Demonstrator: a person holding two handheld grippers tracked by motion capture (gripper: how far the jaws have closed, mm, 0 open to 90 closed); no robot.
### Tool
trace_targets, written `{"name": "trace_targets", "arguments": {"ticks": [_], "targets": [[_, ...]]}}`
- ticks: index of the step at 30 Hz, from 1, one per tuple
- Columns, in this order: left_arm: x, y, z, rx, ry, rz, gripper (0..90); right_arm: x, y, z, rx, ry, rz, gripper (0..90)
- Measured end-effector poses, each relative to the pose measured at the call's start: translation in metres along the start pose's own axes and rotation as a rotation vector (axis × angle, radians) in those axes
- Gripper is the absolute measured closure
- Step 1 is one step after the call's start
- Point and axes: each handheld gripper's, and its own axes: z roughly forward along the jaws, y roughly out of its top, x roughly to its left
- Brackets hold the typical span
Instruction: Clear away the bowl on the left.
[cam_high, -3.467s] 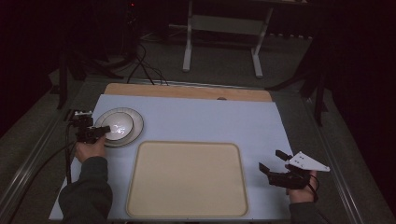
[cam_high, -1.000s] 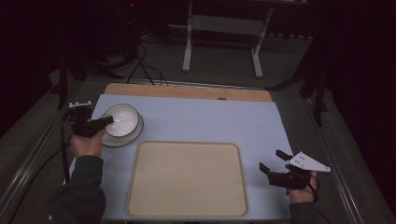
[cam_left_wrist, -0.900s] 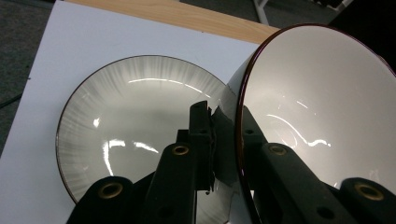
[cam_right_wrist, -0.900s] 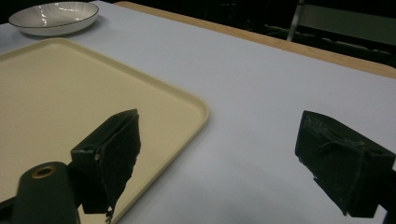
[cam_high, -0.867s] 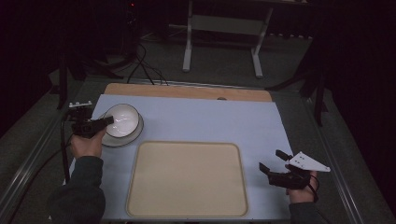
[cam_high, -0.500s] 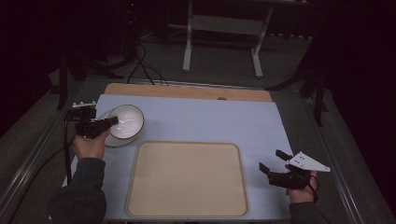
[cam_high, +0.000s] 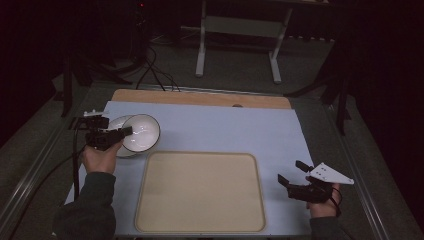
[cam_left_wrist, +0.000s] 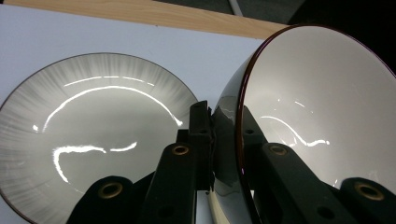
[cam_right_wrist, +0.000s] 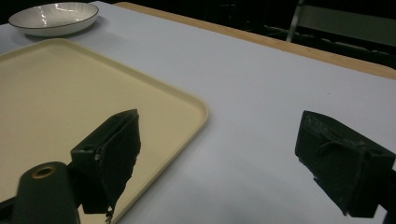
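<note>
A white bowl (cam_high: 143, 132) with a dark rim hangs tilted on its side, just right of a grey streaked plate (cam_high: 114, 125) on the pale mat. My left gripper (cam_high: 120, 133) is shut on the bowl's wall. In the left gripper view the jaws pinch the bowl (cam_left_wrist: 317, 102) at its rim, with the plate (cam_left_wrist: 93, 135) lying behind them. My right gripper (cam_high: 291, 171) rests near the mat's right front corner, open and with nothing between its fingers. The right gripper (cam_right_wrist: 224, 158) points across the mat past the tray's corner.
A cream tray (cam_high: 200, 192) lies at the front middle of the mat, and its corner (cam_right_wrist: 70, 93) sits beside the right gripper's jaws. A wooden strip (cam_high: 200, 98) runs along the far edge. Cables and a metal stand sit on the floor beyond.
The left gripper has lifted the bowl off the plate, tipped it on its side and carried it a little to the right. The right gripper has stayed still.
</note>
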Motion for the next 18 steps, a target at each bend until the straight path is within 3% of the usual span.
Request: {"name": "trace_targets", "arguments": {"ticks": [18], "targets": [[-0.020, -0.005, 0.002, 0.014, -0.046, 0.041, 82.3, 0.000, 0.000, 0.000, 0.001, 0.001, -0.001, 13.8]]}}
